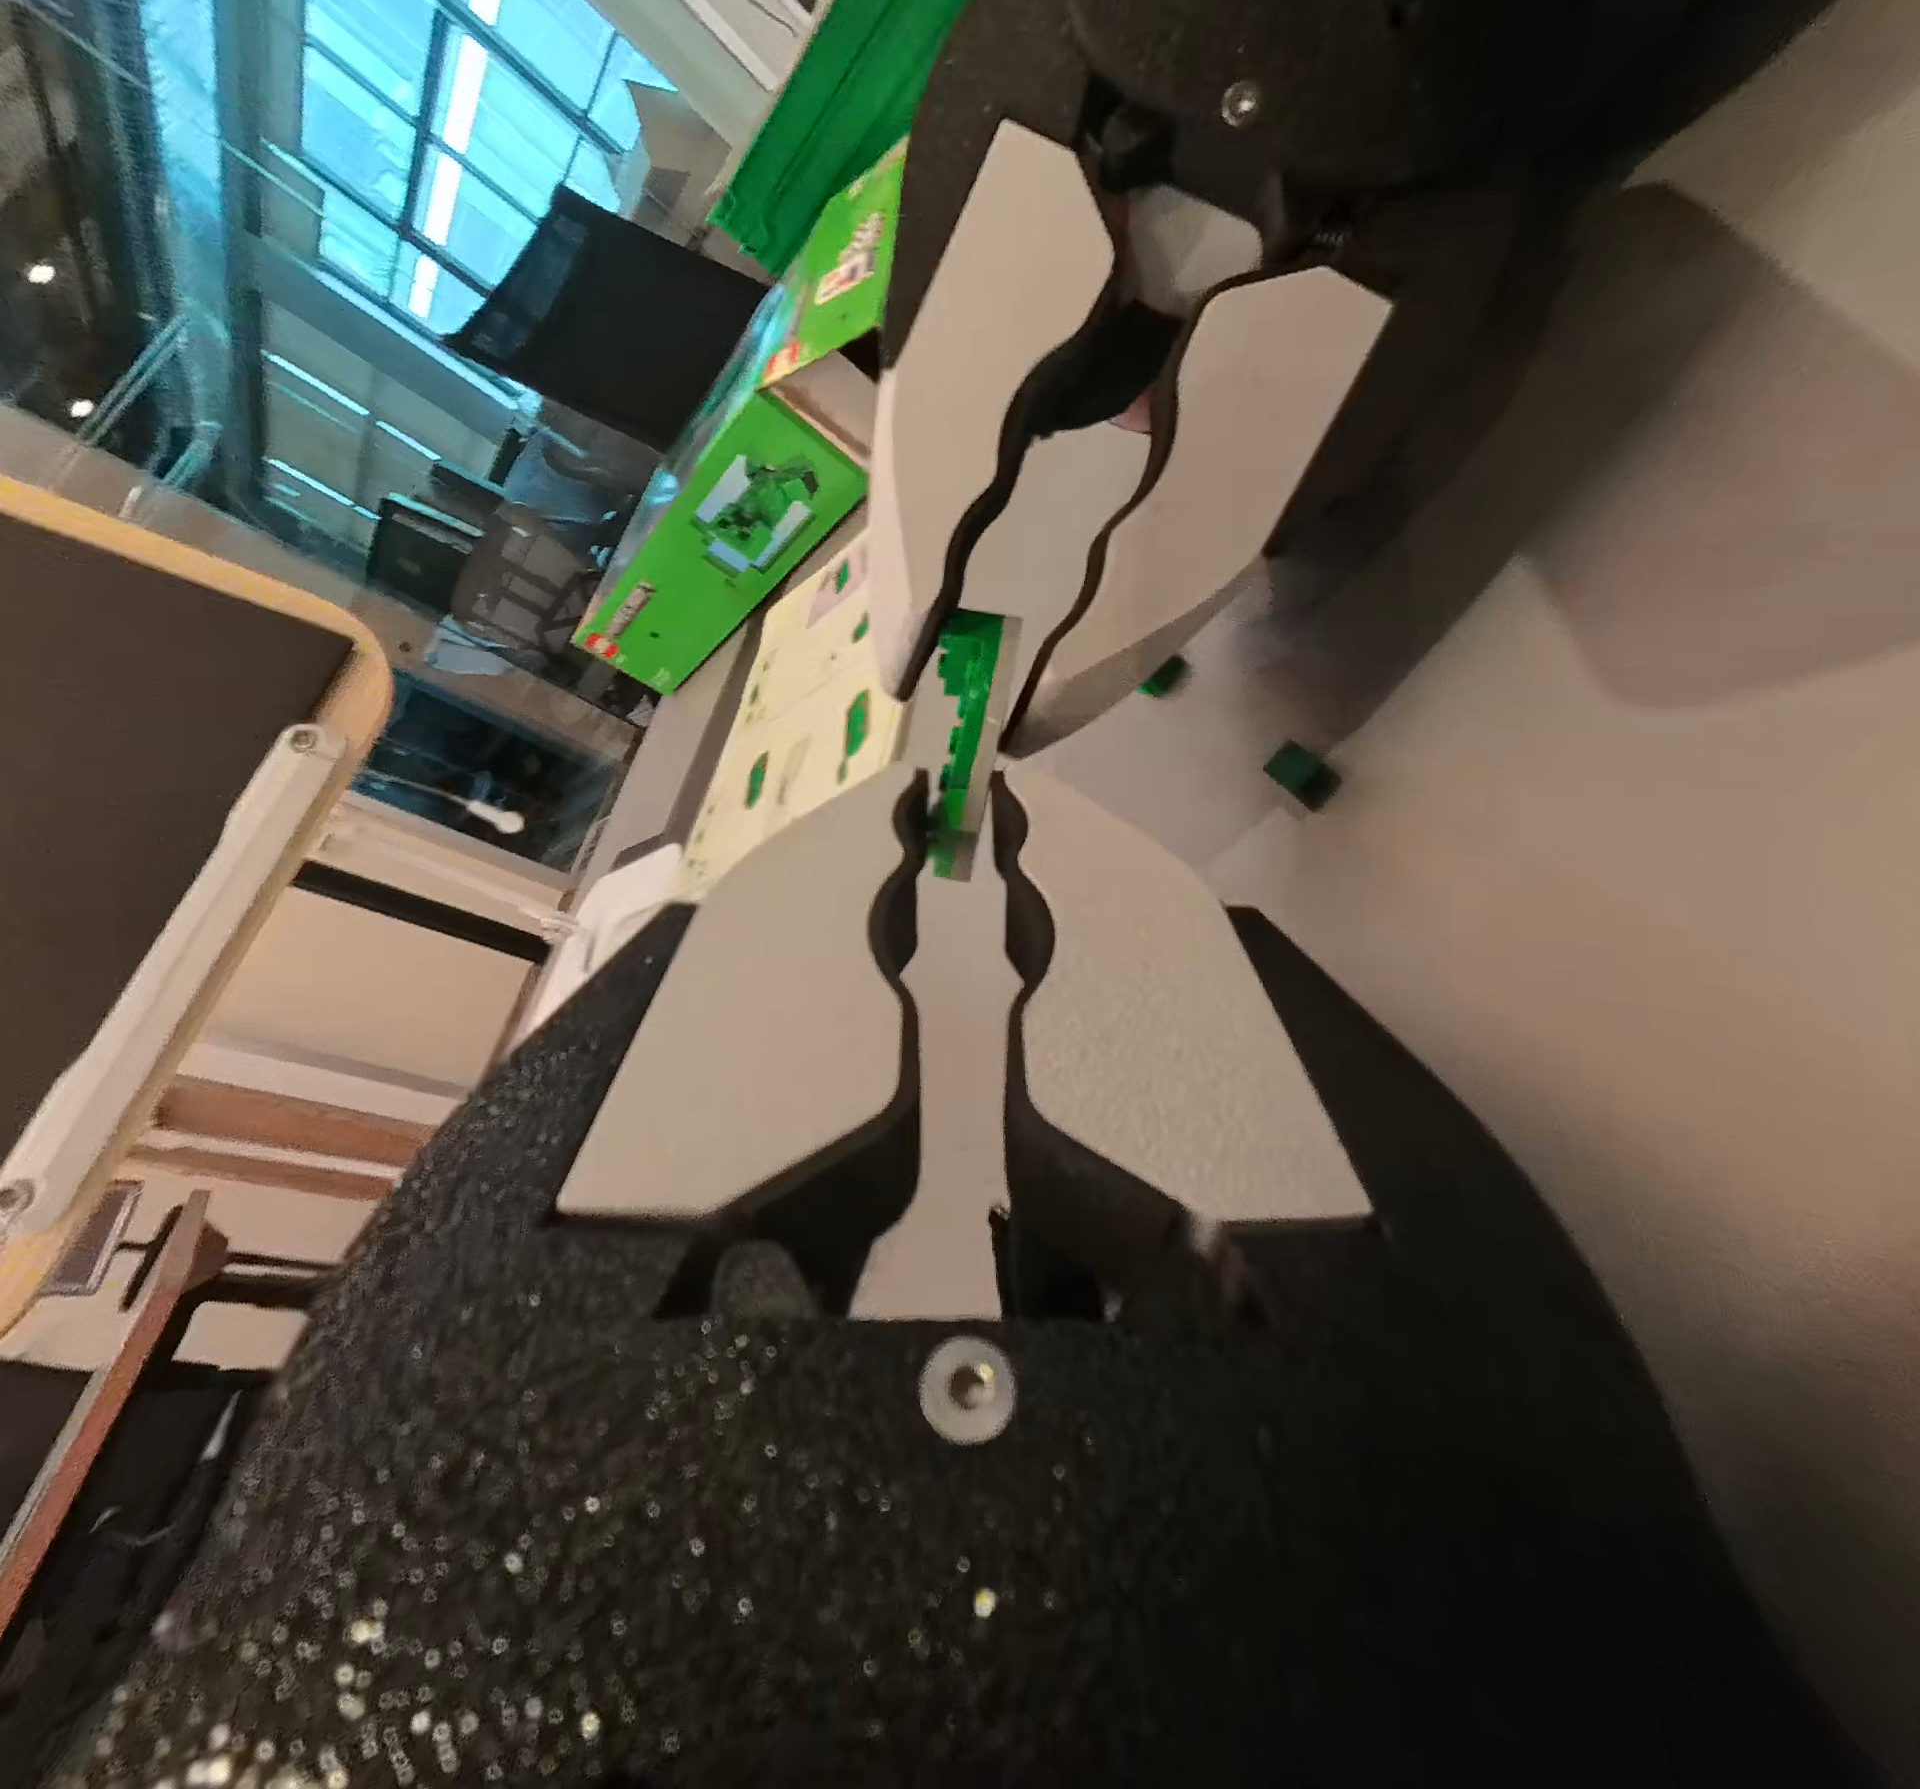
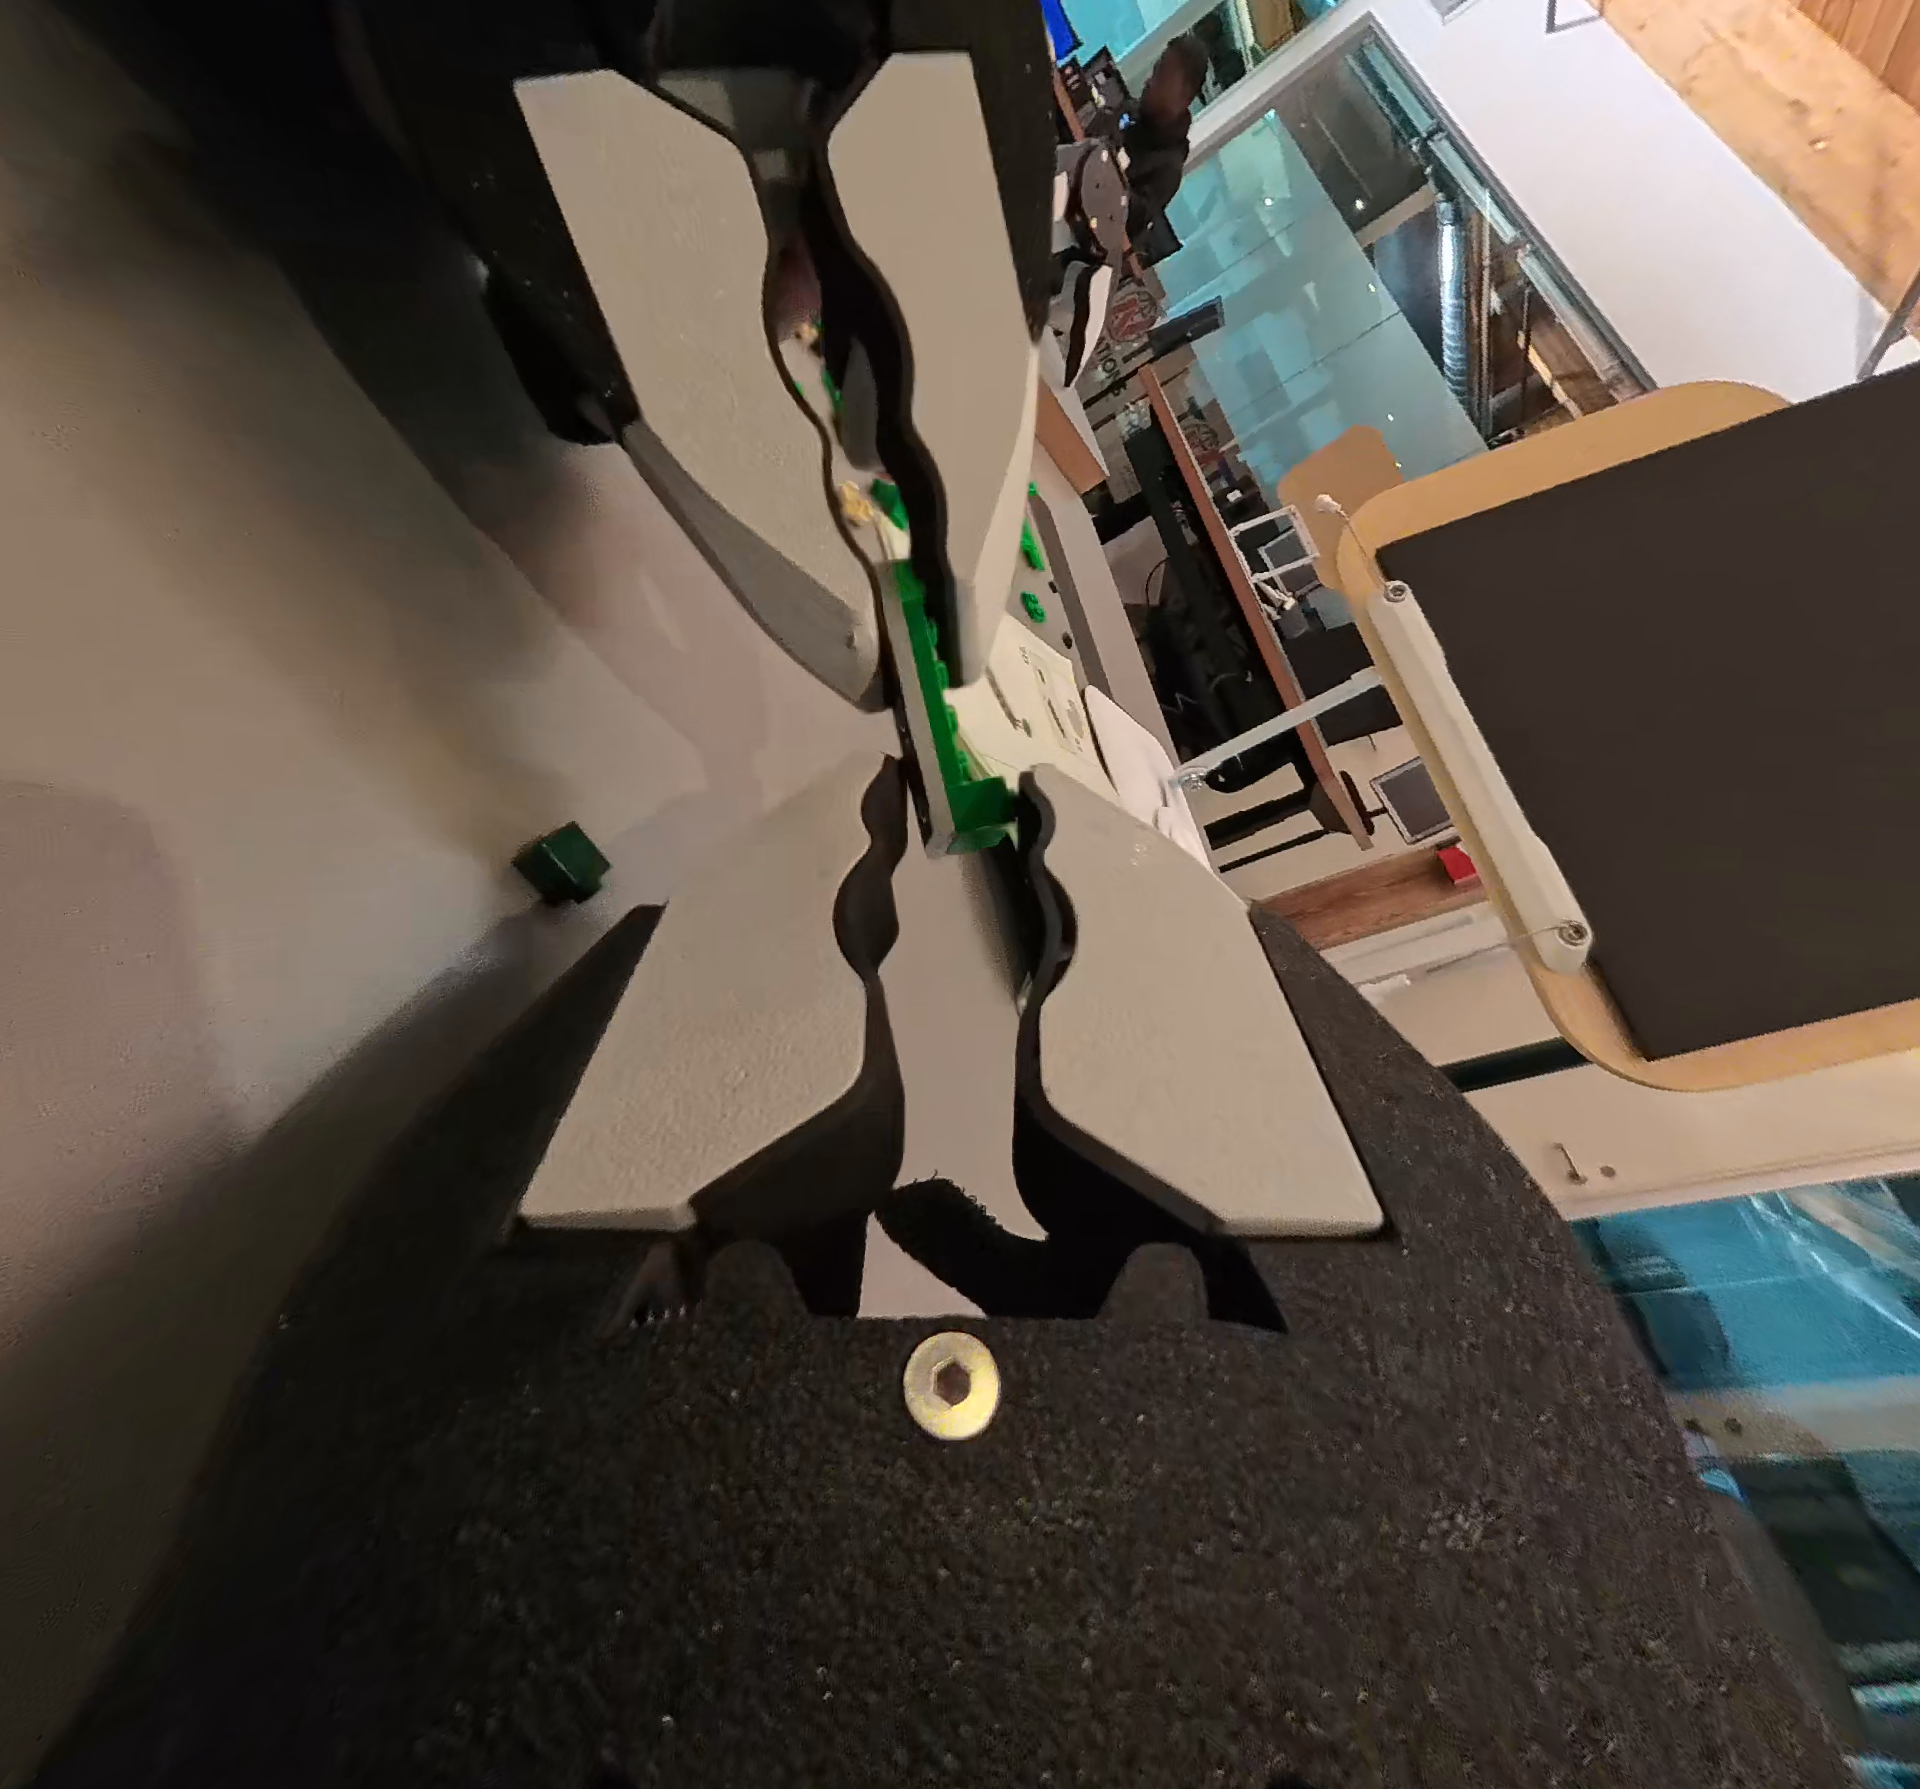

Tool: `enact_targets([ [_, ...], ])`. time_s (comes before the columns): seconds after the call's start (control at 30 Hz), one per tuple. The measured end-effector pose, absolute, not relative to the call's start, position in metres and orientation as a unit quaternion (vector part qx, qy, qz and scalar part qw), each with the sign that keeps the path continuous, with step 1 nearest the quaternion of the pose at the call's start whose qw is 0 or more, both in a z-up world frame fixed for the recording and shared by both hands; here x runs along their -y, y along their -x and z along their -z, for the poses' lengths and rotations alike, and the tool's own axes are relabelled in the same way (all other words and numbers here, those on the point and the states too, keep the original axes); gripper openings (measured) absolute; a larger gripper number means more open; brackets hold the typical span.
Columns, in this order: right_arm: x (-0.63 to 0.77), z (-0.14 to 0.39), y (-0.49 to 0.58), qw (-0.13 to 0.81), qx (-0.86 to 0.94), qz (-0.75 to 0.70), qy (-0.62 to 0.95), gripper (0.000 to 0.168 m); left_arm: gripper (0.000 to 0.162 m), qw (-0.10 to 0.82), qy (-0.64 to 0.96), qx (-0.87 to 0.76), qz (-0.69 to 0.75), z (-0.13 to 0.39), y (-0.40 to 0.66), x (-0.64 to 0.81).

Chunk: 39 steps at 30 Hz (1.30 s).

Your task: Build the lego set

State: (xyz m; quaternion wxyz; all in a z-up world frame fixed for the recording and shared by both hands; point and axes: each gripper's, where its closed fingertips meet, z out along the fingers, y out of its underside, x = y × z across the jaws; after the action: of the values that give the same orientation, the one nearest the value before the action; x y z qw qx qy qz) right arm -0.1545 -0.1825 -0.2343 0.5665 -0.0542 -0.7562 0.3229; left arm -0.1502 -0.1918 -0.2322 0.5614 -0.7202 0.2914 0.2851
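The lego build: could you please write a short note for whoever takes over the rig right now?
Left tongs: shut on one end of the green lego plate assembly, held edge-on above the table.
Right tongs: shut on the opposite end of the same assembly, so both hold it between them.
Loose dark green bricks lie on the table; the instruction booklet lies open beyond, with the green set box behind it.
Done: some green pieces are on the grey base plate.
Left: add the loose bricks. How far the build has come cannot be judged from these views.
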Motion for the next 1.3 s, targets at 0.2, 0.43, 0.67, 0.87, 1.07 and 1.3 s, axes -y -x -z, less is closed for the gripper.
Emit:
enact_targets([
  [0.2, 0.177, 0.225, 0.155, 0.559, 0.741, -0.360, 0.087, 0.017, 0.034, 0.594, 0.688, -0.258, -0.328, 0.212, 0.155, 0.193],
  [0.43, 0.174, 0.219, 0.155, 0.552, 0.730, -0.389, 0.109, 0.015, 0.052, 0.697, 0.682, -0.151, -0.163, 0.191, 0.160, 0.200],
  [0.67, 0.180, 0.217, 0.151, 0.515, 0.730, -0.434, 0.116, 0.015, 0.038, 0.686, 0.688, -0.189, -0.139, 0.200, 0.147, 0.197],
  [0.87, 0.182, 0.214, 0.151, 0.536, 0.725, -0.420, 0.104, 0.015, 0.037, 0.683, 0.704, -0.171, -0.091, 0.203, 0.141, 0.194],
  [1.07, 0.192, 0.210, 0.148, 0.525, 0.719, -0.443, 0.103, 0.016, 0.021, 0.709, 0.669, -0.193, -0.116, 0.192, 0.134, 0.197],
  [1.3, 0.194, 0.213, 0.148, 0.516, 0.721, -0.451, 0.103, 0.016, 0.013, 0.705, 0.662, -0.208, -0.145, 0.192, 0.134, 0.198],
])
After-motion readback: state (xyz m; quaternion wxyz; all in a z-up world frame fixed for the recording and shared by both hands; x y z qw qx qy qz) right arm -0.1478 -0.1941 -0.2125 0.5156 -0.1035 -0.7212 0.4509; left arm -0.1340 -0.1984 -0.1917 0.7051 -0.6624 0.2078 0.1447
